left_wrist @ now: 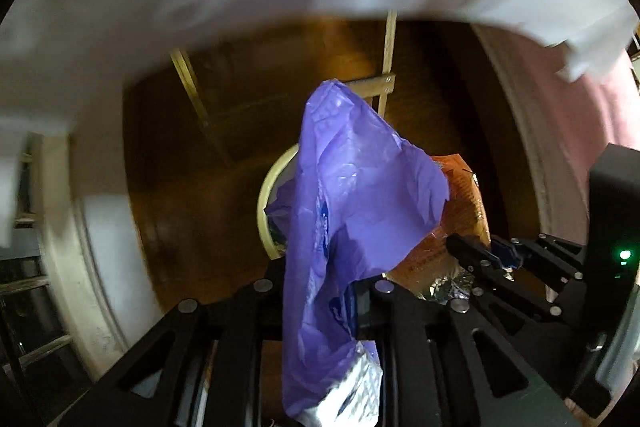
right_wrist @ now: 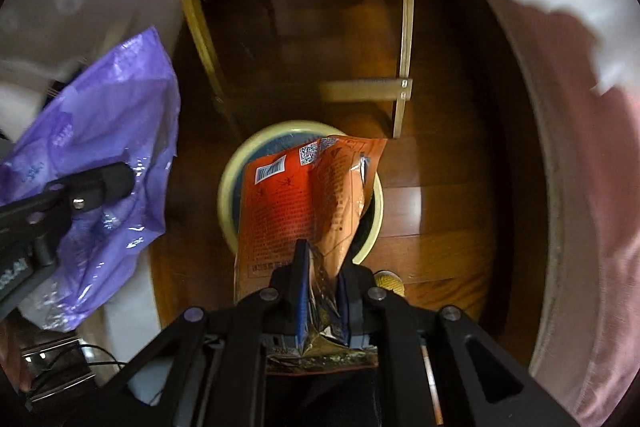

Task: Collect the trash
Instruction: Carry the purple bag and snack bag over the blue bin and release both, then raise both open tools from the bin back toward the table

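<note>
Black linkage bars of the left gripper (left_wrist: 320,291) fill the bottom of its own view, jaws clamped on a crumpled purple plastic wrapper with a silver foil lining (left_wrist: 352,211). Wrapper passes between the jaws: foil-lined end hangs back toward the camera, purple end projects forward past the fingertips, long axis roughly along the fingers. Surface is glossy, creased, with faint pale print. Right gripper (right_wrist: 322,267) likewise pinches an orange-red foil snack bag (right_wrist: 308,203) at its torn, silver-lined mouth; blue pads press on both sides of the crinkled film. Bag extends straight forward from the fingertips, long axis in line with the fingers, sealed end farthest away. Printed face shows a white barcode label, two QR codes and dense dark text. Both grippers point down at a round cream-rimmed bin (right_wrist: 230,195) on a dark brown wooden floor (right_wrist: 440,211); the orange bag overlaps the bin opening in the right wrist view. In that view the purple wrapper sits to the left of the bin, beside it rather than over it. Pale wooden chair legs (right_wrist: 406,47) stand beyond the bin. Strong motion blur at frame edges.
</note>
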`<action>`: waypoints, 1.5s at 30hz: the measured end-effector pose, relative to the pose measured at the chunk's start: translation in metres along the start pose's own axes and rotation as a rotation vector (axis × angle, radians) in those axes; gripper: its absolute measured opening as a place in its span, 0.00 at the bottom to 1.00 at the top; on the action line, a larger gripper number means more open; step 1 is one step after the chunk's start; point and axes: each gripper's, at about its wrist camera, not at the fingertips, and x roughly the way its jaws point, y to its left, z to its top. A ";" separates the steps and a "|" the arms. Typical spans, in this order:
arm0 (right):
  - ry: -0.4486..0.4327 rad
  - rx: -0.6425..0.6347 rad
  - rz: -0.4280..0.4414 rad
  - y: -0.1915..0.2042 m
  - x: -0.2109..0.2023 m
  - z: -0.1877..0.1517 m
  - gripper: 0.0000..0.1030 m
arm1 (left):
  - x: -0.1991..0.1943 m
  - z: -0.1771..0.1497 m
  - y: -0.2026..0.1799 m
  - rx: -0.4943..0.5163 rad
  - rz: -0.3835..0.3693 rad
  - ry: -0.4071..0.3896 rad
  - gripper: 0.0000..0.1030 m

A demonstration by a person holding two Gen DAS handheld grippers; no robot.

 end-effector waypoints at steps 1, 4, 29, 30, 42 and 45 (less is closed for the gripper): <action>0.006 0.002 0.000 -0.001 0.011 0.001 0.13 | 0.019 -0.001 0.001 -0.005 0.005 0.009 0.16; 0.031 0.019 0.008 -0.011 0.057 -0.002 0.14 | 0.059 -0.002 0.000 -0.008 0.018 0.039 0.22; -0.035 0.082 0.105 -0.027 0.053 0.023 0.43 | 0.050 0.000 0.020 -0.145 0.063 0.007 0.81; -0.041 0.082 0.107 -0.028 0.044 0.024 0.43 | 0.040 0.000 0.018 -0.148 0.061 0.000 0.81; -0.116 0.096 0.151 -0.024 -0.088 0.021 0.43 | -0.113 0.007 0.007 -0.107 0.063 -0.123 0.81; -0.153 0.085 0.166 -0.017 -0.133 0.022 0.44 | -0.160 0.012 0.007 -0.101 0.070 -0.174 0.81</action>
